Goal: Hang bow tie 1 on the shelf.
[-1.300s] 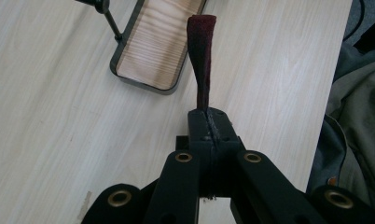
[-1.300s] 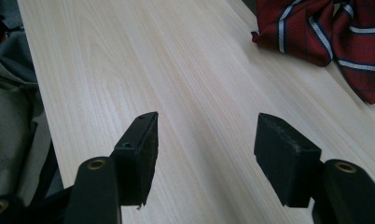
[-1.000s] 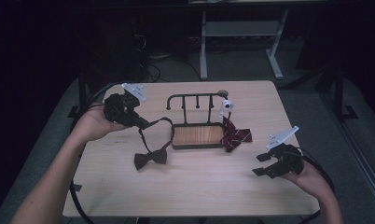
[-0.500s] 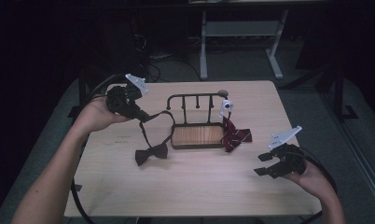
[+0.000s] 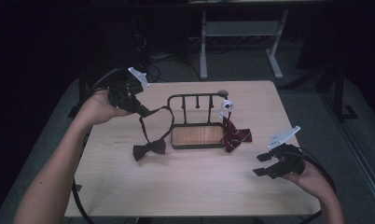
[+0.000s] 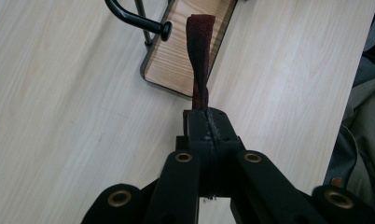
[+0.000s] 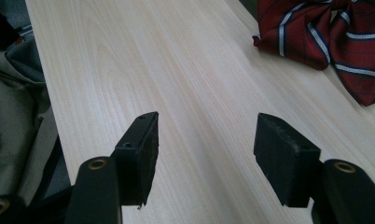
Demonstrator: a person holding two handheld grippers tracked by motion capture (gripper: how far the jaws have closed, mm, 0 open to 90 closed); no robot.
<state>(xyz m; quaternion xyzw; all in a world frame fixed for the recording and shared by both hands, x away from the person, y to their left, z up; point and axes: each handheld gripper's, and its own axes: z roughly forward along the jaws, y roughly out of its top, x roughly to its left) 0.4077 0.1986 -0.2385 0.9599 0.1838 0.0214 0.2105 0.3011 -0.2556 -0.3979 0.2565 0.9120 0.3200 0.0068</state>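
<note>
The left hand-held gripper (image 5: 146, 112) is clamped on the strap (image 6: 199, 56) of a dark bow tie (image 5: 149, 149), whose bow lies on the worktop (image 5: 185, 186) just left of the rack (image 5: 197, 121), the strap looping up beside the rack's left end. The step in hand looks like hanging that tie. Next, the loop must be carried over a rack peg (image 6: 143, 22). The right hand-held gripper (image 7: 204, 154) hovers wide and empty, well right of the rack, near a striped tie (image 7: 325, 32).

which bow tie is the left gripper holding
The plain dark bow tie, left of the rack: the left gripper is shut on its strap. The striped red bow tie lies untouched at the rack's right end.
</note>
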